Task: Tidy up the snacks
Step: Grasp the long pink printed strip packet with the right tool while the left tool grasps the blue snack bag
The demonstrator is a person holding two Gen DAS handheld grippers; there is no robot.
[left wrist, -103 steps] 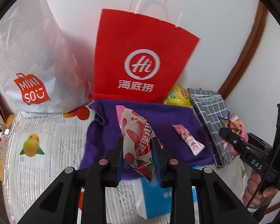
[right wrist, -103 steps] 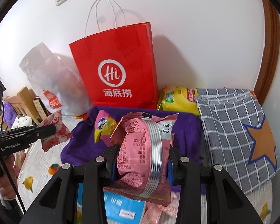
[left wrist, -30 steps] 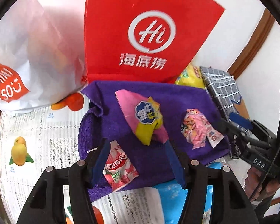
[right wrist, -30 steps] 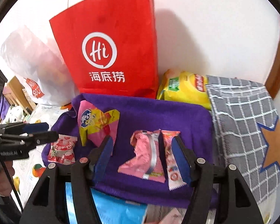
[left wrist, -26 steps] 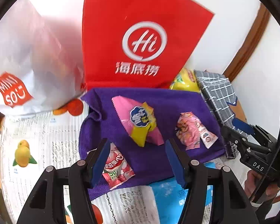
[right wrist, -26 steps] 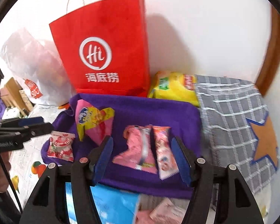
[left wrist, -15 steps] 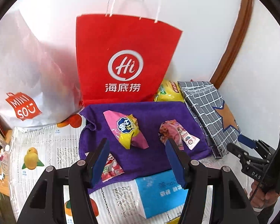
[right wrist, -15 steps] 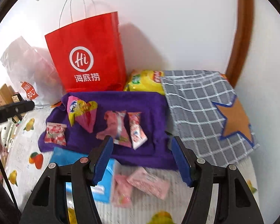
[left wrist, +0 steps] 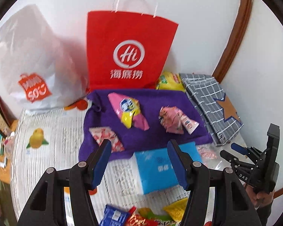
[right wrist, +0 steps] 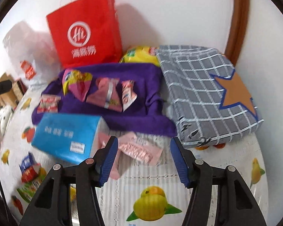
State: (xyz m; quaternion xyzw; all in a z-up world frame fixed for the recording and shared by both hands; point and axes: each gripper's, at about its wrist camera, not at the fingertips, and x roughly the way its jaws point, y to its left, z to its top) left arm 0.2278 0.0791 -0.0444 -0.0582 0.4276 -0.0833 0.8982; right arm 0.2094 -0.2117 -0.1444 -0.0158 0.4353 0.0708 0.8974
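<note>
A purple cloth lies on the table and carries several snack packs: a red-white pack at its left edge, a pink-yellow pack, a crumpled pink pack and a slim pink pack. My left gripper is open and empty above the blue box. My right gripper is open and empty above loose pink packs in front of the cloth. It shows at the right in the left wrist view.
A red paper bag and a white plastic bag stand at the wall. A yellow chip bag and a grey checked bundle lie at the right. More snack packs lie at the near edge.
Both grippers let go of their packs onto the purple cloth, opened, and pulled back and up. The right one now hangs over the loose pink packs.
</note>
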